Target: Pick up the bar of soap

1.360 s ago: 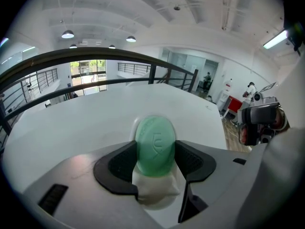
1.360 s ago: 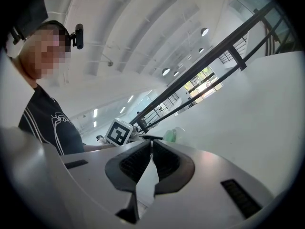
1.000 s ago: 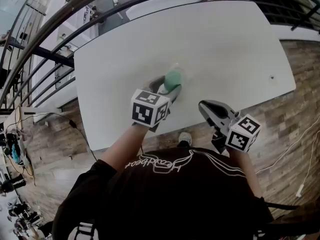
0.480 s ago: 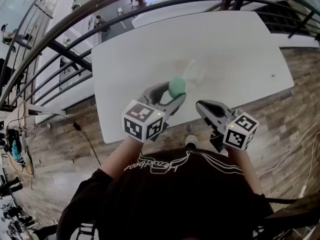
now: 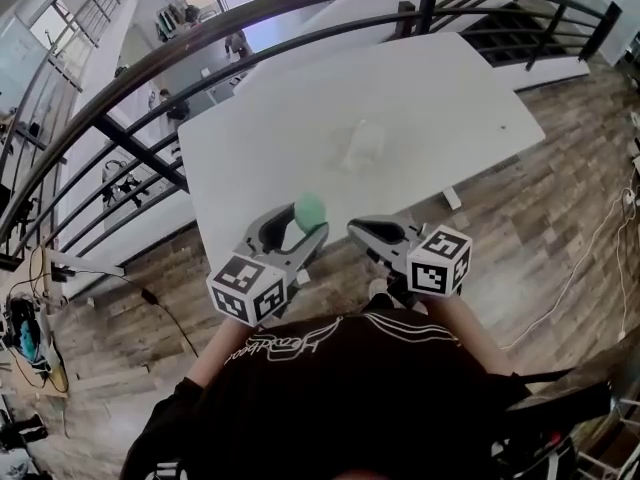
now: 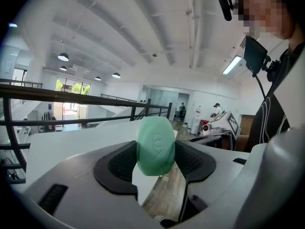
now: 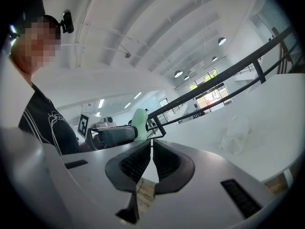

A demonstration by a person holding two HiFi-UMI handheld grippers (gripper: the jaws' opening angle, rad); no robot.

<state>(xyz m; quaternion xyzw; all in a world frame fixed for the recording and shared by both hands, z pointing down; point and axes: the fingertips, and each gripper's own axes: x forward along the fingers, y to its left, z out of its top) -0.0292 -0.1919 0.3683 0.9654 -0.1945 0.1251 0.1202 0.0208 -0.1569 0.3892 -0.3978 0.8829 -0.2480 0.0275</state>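
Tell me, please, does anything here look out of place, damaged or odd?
Nothing is damaged or spilled. Only a crumpled clear wrapper lies on the white table. The bar of soap is gripped between the jaws of the left gripper.

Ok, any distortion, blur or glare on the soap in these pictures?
Head view: strong fisheye, the railing bows into an arc. Left gripper view: the soap is sharp, evenly lit, without glare; corners vignetted black. Right gripper view: same vignette, windows washed out.
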